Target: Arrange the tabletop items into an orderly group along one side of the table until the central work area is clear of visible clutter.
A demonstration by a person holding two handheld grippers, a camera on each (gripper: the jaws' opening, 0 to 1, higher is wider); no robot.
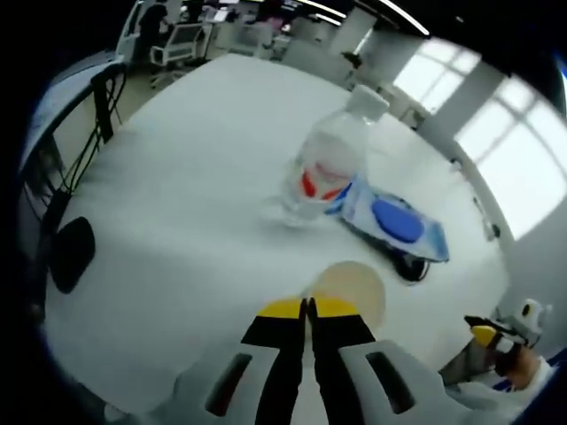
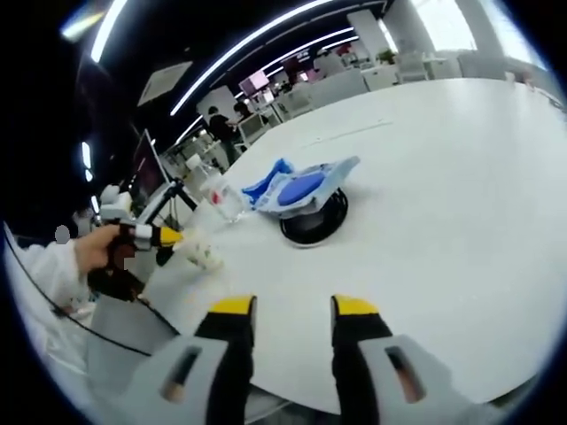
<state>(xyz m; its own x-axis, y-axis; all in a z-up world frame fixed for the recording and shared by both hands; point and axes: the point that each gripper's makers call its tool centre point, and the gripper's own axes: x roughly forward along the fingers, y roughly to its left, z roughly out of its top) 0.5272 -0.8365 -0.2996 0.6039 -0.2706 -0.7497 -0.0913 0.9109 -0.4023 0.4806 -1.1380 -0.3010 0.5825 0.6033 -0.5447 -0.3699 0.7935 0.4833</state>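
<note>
The left gripper (image 1: 306,306), with yellow-tipped black fingers (image 1: 282,309), reaches low over the white round table (image 1: 186,177) with its jaws pressed together, nothing between them. Touching or just past its right fingertip sits a translucent cream-coloured plastic cup (image 1: 351,288); whether the tip touches it cannot be told. In the right gripper view this same gripper (image 2: 168,236) comes in from the left, held in a person's hand (image 2: 93,251) with a white sleeve, its tip at the small cup (image 2: 202,253).

The right gripper (image 2: 293,307) hovers over the table edge with its jaws spread apart and empty.

Ahead of the left fingers, well apart, stands one clear plastic water bottle with a red label and white cap (image 1: 326,164), upright. Just beside it to the right lies one blue-and-white flat packet of wipes (image 1: 394,219), tilted, resting on one black round disc (image 2: 312,221). Beyond the right fingers the same packet (image 2: 301,188) shows atop the disc, the bottle (image 2: 225,200) to its left.

The room is an open office with ceiling light strips (image 2: 239,44), bright windows (image 1: 518,150) and office chairs (image 1: 182,40) beyond the table
</note>
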